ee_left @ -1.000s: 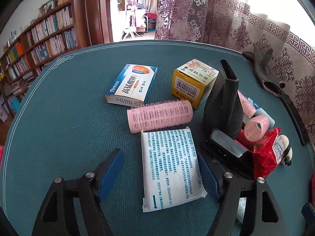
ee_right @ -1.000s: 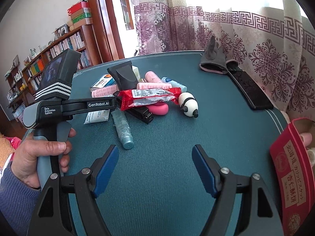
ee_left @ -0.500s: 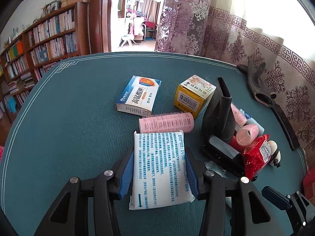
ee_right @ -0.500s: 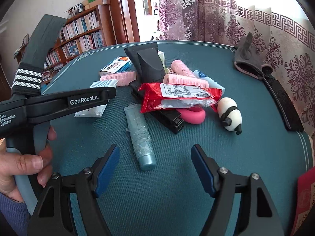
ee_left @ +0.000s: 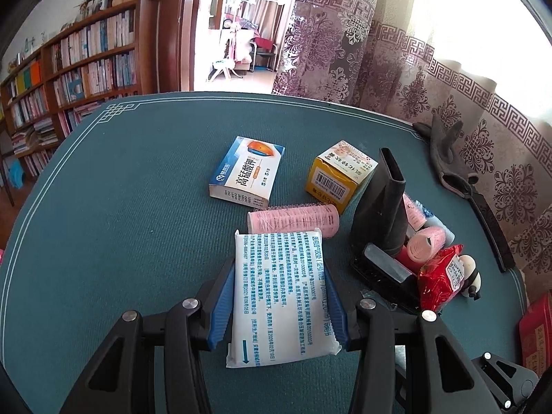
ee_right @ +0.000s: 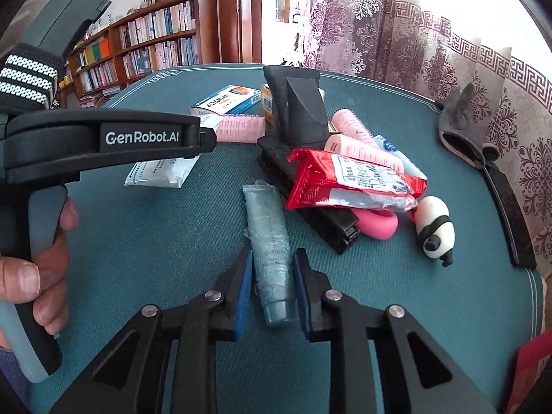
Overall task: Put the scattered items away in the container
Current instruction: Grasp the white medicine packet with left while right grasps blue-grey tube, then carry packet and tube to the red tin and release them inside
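My left gripper (ee_left: 280, 277) is shut on a white printed packet (ee_left: 276, 314), its blue pads pressed against the packet's two long sides just above the teal table (ee_left: 131, 214). In the right wrist view the same packet (ee_right: 158, 174) shows under the left gripper's black body. My right gripper (ee_right: 272, 258) is shut on the lower end of a blue-grey tube (ee_right: 267, 214) that lies on the table, with the cap toward me.
A pile sits beyond the tube: red snack packet (ee_right: 355, 179), black nozzle (ee_right: 296, 103), pink rollers (ee_right: 348, 126), panda toy (ee_right: 434, 231). Farther off lie a blue-white box (ee_left: 248, 176), a yellow box (ee_left: 339, 176) and a pink roller (ee_left: 293, 219). A red box (ee_left: 536, 331) is at the right edge.
The left gripper closed on the white packet and has held it since. The right gripper moved forward over the blue-grey tube and closed on it.
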The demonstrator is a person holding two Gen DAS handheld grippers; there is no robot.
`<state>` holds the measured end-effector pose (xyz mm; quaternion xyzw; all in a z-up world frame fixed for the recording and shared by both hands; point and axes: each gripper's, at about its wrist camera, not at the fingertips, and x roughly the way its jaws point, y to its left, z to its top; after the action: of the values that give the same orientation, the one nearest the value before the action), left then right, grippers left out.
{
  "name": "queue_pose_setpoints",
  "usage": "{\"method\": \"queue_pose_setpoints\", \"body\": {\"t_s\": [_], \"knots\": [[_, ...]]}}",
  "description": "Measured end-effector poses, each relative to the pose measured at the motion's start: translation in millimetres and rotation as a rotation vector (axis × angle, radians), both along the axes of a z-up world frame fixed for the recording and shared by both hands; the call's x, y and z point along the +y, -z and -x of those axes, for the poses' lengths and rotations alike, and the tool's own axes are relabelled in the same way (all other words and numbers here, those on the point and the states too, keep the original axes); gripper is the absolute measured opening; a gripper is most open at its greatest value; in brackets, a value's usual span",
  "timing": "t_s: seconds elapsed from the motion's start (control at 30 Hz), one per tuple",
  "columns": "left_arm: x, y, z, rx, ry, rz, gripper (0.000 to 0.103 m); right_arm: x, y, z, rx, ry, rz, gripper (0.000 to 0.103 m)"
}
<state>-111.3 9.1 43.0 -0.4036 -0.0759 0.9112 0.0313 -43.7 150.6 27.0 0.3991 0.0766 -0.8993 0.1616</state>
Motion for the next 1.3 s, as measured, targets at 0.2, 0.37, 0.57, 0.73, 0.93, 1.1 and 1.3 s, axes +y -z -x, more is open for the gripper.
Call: {"method": "queue_pose_setpoints", "body": {"t_s": [0.2,0.37,0.57,0.73,0.93,1.1,1.3], "knots": [[7.0,-10.0,-7.0,0.025,0.019,-0.008,0.05,17.5,-11.6,-28.8,-0.004,0.03,0.065,0.024],[14.8,-22.9,-17.1,0.057,0.041,-0.016,0.05,39.8,-29.9,-57.2,0.026,0.079,0.089,0.023],[36.6,-36.7,-34.6,0.097,0.106,-0.005,0.05,70.9,-51.4,-90.9,0.084,0.155,0.102,0.023],[56.9,-44.7,-53.8,0.108,0.171,-0.014,0.05,99.1,-67.1,-114.4,0.124,0.232,0.116,0.023],[81.2,-51.0,-75.7,0.108,0.236,-0.02,0.05,138.5,-81.8,-135.4,0.184,0.342,0.123,0.023],[112.4,-54.6,-90.7,0.103,0.307,-0.016,0.05,173.9,-91.2,-150.9,0.233,0.439,0.147,0.023],[160.0,-61.8,-108.6,0.112,0.41,0.002,0.05,222.1,-94.8,-169.5,0.274,0.559,0.16,0.023]]}}
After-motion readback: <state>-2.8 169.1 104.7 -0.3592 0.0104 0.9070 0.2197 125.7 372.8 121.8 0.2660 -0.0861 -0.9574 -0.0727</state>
